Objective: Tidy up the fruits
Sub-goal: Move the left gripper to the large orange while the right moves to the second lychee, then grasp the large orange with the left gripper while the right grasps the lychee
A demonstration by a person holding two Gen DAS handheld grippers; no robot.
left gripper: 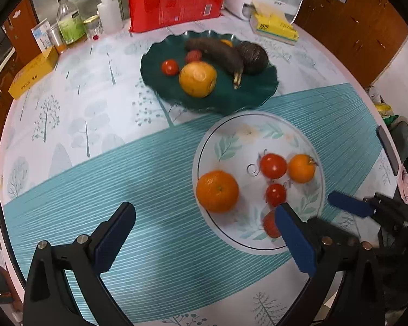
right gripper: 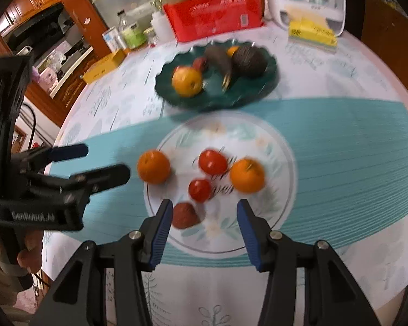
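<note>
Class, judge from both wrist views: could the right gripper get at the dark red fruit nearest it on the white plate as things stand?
Probably yes. The right gripper is open, and the dark red fruit lies on the white plate just ahead by its left finger, nothing between; a slight leftward shift would centre it.

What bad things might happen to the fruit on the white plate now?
1. The big orange sits right at the rim of the white plate, so a nudge might roll it onto the table.
2. The right gripper is open close to the dark red fruit; one finger might knock it away.
3. The left gripper is close by, so the two might collide.
</note>
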